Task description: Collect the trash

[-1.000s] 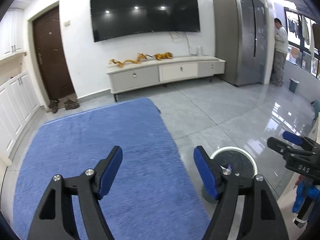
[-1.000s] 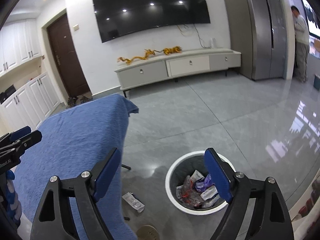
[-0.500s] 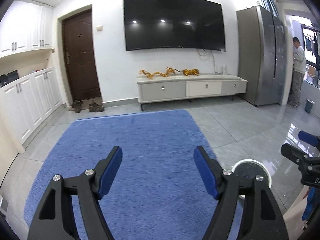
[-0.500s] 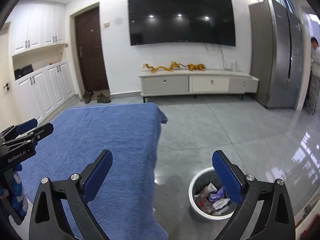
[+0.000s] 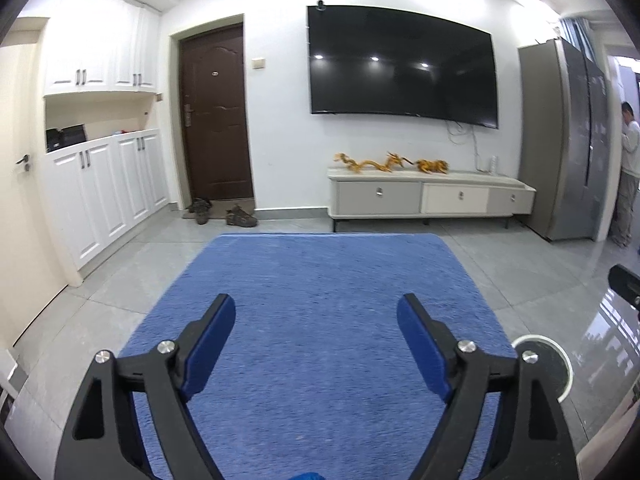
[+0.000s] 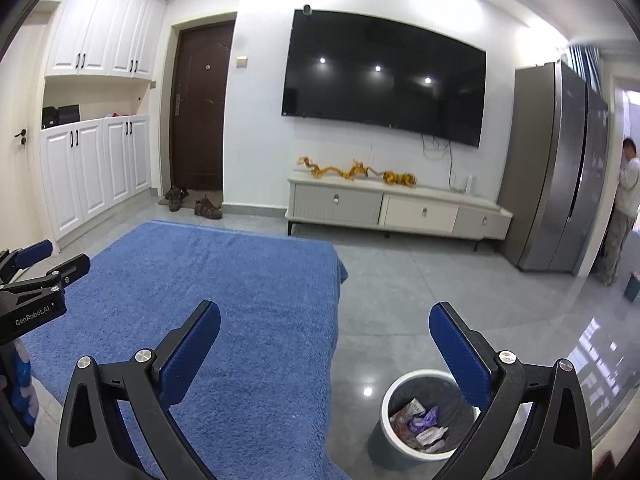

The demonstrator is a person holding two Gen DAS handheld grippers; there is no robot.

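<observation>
A grey waste bin with a white rim (image 6: 394, 408) stands on the floor at the lower right of the right wrist view, holding crumpled wrappers (image 6: 420, 424). Its rim (image 5: 560, 360) shows behind my left gripper's right finger. My left gripper (image 5: 316, 320) is open and empty above the blue cloth (image 5: 320, 280). My right gripper (image 6: 324, 324) is open and empty, held over the cloth's right edge and above the bin. The left gripper also shows at the left edge of the right wrist view (image 6: 48, 264). No loose trash shows on the cloth.
The blue cloth (image 6: 224, 280) covers a table-like surface with a grey tiled floor around it. A TV cabinet (image 5: 428, 200), a wall TV, a steel fridge (image 5: 568, 140), white cupboards, a brown door and shoes lie beyond. A person (image 6: 624, 208) stands at the far right.
Both grippers have tilted up and turned left: the room's far wall now fills both views, and the bin has slid to the lower right. The wrapper on the floor is out of view.
</observation>
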